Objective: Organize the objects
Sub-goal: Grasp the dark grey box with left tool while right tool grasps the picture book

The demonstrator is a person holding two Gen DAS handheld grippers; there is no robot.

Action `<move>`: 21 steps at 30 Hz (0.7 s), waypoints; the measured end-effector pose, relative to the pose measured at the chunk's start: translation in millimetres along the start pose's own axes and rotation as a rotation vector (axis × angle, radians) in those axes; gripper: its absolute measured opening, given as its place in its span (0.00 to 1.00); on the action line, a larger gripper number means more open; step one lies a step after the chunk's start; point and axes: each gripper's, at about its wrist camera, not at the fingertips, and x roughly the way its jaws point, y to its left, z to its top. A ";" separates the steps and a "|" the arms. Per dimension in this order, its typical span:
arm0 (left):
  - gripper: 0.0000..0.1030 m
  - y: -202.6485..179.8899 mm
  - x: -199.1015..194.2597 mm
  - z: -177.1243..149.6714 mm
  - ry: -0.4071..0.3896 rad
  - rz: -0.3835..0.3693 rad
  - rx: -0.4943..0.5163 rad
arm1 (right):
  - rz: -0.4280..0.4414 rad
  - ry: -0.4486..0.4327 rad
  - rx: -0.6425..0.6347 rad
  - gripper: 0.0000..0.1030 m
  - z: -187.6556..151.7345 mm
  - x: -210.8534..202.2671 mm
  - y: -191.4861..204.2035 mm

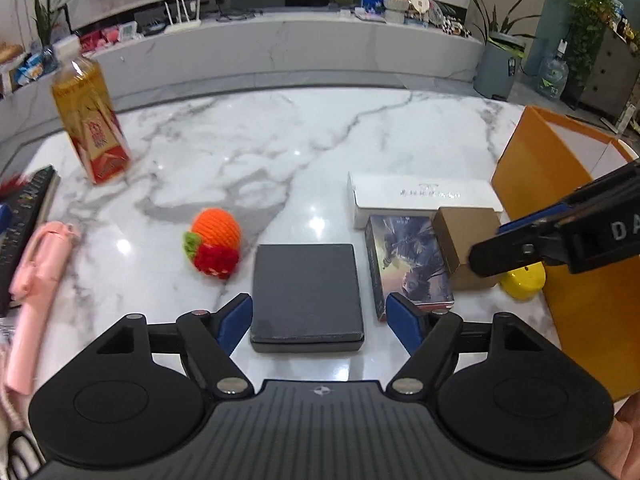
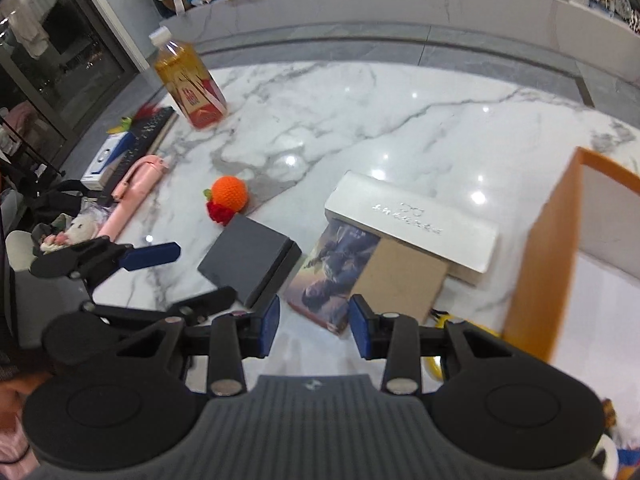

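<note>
A flat black box (image 1: 307, 295) lies on the marble table, right in front of my open, empty left gripper (image 1: 320, 322), whose blue pads flank its near end. It also shows in the right wrist view (image 2: 250, 262). Right of it lie a picture box (image 1: 408, 262), a brown cardboard box (image 1: 466, 240) and a long white box (image 1: 424, 199). My right gripper (image 2: 315, 330) is open and empty, hovering above the picture box (image 2: 334, 276) and the cardboard box (image 2: 400, 280). A yellow object (image 1: 524, 282) lies partly hidden under the right gripper.
An open orange box (image 1: 560, 184) stands at the right. A knitted orange toy (image 1: 214, 242), a tea bottle (image 1: 90, 120), a pink selfie stick (image 1: 34, 300) and a dark keyboard-like object (image 1: 28, 204) are on the left side.
</note>
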 end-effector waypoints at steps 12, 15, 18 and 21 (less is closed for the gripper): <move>0.85 2.9 21.0 -0.5 0.006 0.040 0.095 | -0.026 0.024 0.304 0.56 -10.6 34.9 -7.1; 0.86 3.5 21.1 -4.0 -0.003 0.060 0.146 | -0.044 0.025 0.368 0.60 -12.2 44.8 -9.1; 0.86 4.7 21.2 -7.3 -0.010 0.043 0.222 | -0.058 0.031 0.390 0.60 -11.9 55.0 -8.8; 0.87 3.8 22.0 -8.5 -0.026 0.036 0.328 | -0.097 0.043 0.372 0.60 -10.4 66.3 -3.9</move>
